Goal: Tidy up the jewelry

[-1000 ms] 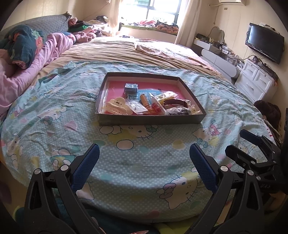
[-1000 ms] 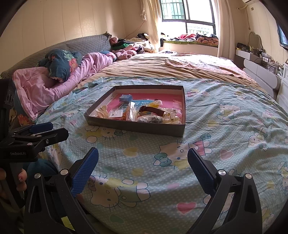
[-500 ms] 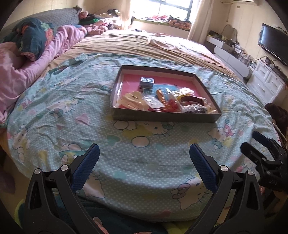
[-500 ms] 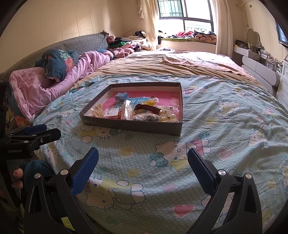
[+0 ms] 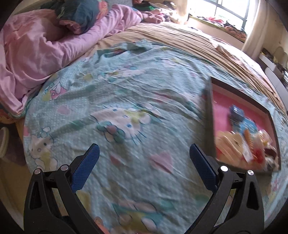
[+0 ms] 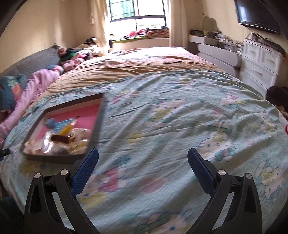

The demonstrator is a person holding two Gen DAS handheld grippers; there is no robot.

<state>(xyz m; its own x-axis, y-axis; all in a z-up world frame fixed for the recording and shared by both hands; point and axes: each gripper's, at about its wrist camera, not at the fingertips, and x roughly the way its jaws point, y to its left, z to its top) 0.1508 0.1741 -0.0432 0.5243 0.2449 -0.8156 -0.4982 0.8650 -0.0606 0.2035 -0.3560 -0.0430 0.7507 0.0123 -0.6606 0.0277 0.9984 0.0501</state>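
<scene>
A shallow grey box with a pink floor [image 5: 208,115] lies on the bed; it also shows in the right wrist view [image 6: 98,124]. It holds a blurred heap of jewelry [image 5: 241,144], hair clips and small bags [image 6: 61,138]. My left gripper [image 5: 143,163] is open and empty over the bedspread, left of the box. My right gripper [image 6: 143,165] is open and empty over the bedspread, right of the box.
The Hello Kitty bedspread [image 5: 126,100] covers the near part of the bed. A pink quilt and pillows [image 5: 45,45] lie at the left. White drawers [image 6: 259,64] and a wall TV [image 6: 257,14] stand at the right. A window seat with clothes [image 6: 144,34] is at the back.
Both grippers have moved forward over the bed and swung apart: the left one to the left of the box, the right one to its right. Both stay open.
</scene>
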